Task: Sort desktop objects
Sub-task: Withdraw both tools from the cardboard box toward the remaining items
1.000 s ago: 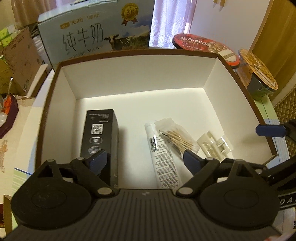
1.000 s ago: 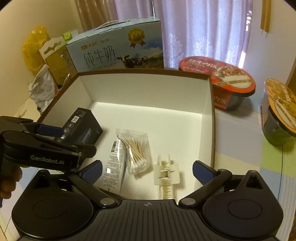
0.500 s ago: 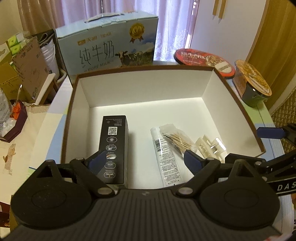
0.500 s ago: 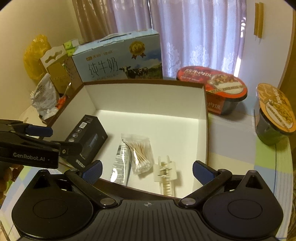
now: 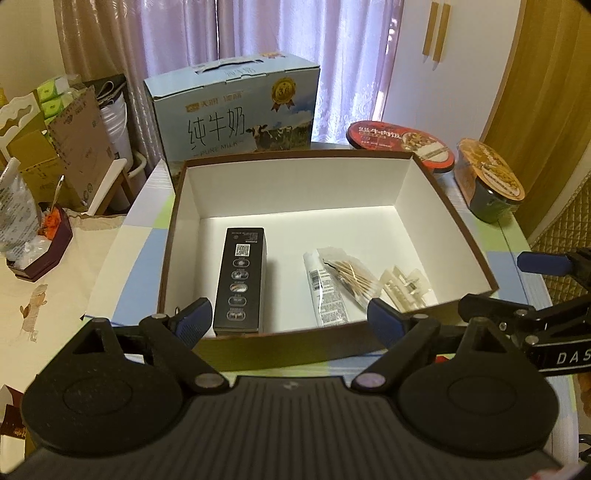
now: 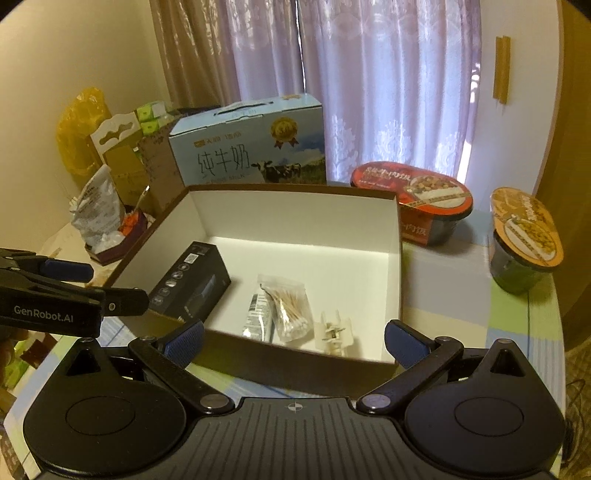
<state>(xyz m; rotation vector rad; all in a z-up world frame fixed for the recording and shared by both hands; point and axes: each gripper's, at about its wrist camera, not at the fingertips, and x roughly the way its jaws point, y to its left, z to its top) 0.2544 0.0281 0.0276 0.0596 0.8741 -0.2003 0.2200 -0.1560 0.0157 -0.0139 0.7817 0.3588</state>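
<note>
Both tools, left tool [image 5: 286, 320] and right tool [image 6: 293, 339], have drawn back from the white brown-rimmed cardboard box [image 5: 295, 184], jaws apart and empty. The black carton [image 5: 242, 278], white tube [image 5: 325, 291] and bagged cotton swabs [image 5: 349, 275] lie inside; sorting looks finished.

Light is dim and warm overall. Daylight enters through the sheer curtains [image 5: 258, 33] behind the desk's far edge; they show no blown-out glare in either view. A bright band lies across the open box [image 5: 448, 218] floor along its far wall, and the black carton [image 5: 242, 280] casts a short shadow to its right. Both views show strong fisheye bending with dark vignetted corners. Focus is acceptable at centre and soft at the margins, with fine print unreadable.
</note>
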